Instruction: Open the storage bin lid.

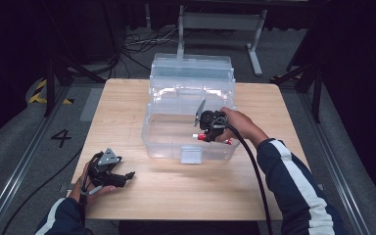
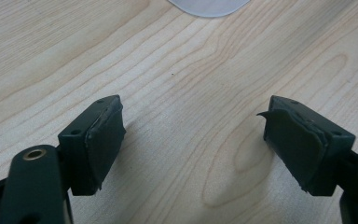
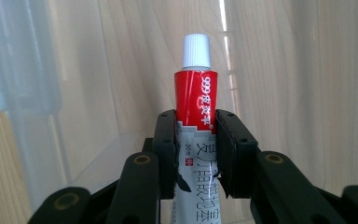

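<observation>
A red and white tube (image 3: 196, 100) with a white screw cap stands between the jaws of my right gripper (image 3: 196, 140), which is shut on it. In the high view the right gripper (image 1: 210, 128) holds the tube (image 1: 199, 137) low inside the clear plastic box (image 1: 166, 142) in the middle of the table, cap pointing left. My left gripper (image 1: 127, 175) rests on the wood at the table's front left, apart from the box. Its jaws stand open over bare wood, with nothing between its pads (image 2: 103, 140).
The box's clear lid (image 1: 191, 66) stands open at the far side. A clear latch tab (image 1: 192, 154) hangs at the box's front wall. The wooden table (image 1: 186, 191) has free room in front of the box. Cables and a metal stand lie on the floor beyond.
</observation>
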{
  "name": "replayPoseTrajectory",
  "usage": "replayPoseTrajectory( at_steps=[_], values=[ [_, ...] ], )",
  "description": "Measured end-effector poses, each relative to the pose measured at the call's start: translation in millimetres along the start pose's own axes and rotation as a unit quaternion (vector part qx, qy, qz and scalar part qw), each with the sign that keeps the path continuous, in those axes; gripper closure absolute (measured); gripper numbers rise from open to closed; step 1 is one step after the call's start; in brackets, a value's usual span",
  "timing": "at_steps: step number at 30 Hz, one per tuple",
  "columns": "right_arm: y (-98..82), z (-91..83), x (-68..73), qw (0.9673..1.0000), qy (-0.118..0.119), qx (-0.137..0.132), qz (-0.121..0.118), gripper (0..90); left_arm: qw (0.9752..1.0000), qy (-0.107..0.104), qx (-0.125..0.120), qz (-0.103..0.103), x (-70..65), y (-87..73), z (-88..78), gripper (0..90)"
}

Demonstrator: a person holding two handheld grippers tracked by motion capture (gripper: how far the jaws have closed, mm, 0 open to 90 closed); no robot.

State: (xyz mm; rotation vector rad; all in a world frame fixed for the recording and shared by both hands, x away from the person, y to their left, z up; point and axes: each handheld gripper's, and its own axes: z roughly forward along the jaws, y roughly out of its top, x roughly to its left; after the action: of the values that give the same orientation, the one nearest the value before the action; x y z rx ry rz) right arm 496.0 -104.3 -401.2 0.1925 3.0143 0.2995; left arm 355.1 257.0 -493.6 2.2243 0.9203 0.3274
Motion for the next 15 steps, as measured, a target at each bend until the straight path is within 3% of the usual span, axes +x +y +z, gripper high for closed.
replayPoseTrajectory(
  at_steps=[15],
  values=[
    [-8.3,7.1,-0.9,0.9997,0.02,0.016,0.006,70.8,1.0,0.0,0.0,0.0,0.0,0.0,0.0,20.5]
  ],
)
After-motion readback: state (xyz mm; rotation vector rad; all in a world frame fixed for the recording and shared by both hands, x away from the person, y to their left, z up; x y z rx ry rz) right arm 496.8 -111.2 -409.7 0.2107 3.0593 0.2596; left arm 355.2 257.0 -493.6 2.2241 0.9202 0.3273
